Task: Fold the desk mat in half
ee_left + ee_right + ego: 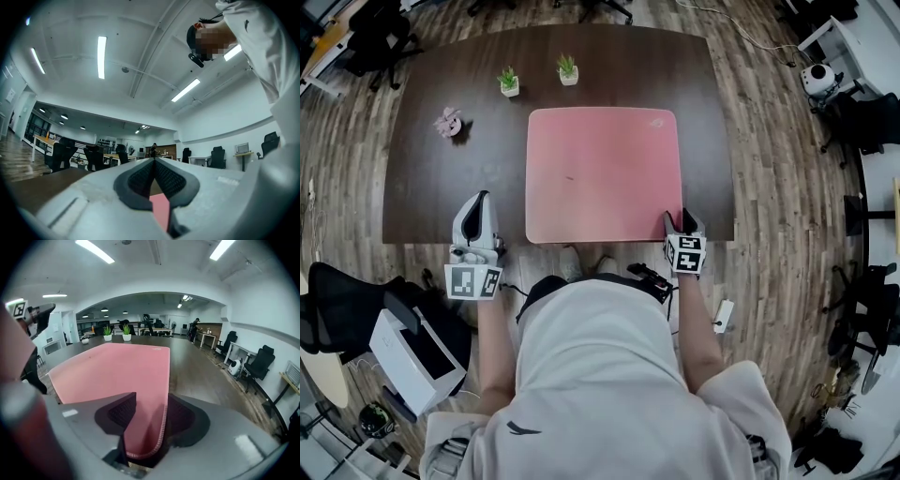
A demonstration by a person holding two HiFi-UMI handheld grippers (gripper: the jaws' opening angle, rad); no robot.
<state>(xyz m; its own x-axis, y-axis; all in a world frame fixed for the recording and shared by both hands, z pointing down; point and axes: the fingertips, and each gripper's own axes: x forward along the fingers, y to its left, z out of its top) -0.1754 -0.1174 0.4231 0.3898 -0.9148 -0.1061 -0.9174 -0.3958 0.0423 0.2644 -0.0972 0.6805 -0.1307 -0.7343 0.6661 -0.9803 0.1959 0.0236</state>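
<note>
Currently, the left gripper (478, 199) has its jaws together at the tips and holds nothing. It sits at the near edge of the table (431, 178), just left of the desk mat (600, 173) and apart from it, pointing roughly level across the tabletop, forearm straight behind it. The pink desk mat lies flat and unfolded at the table's centre. The right gripper (682, 218) has its jaws wide apart around the mat's near right corner, pads not pressing. It tilts downward, forearm extended.

bright even overhead light, fisheye-warped edges
</note>
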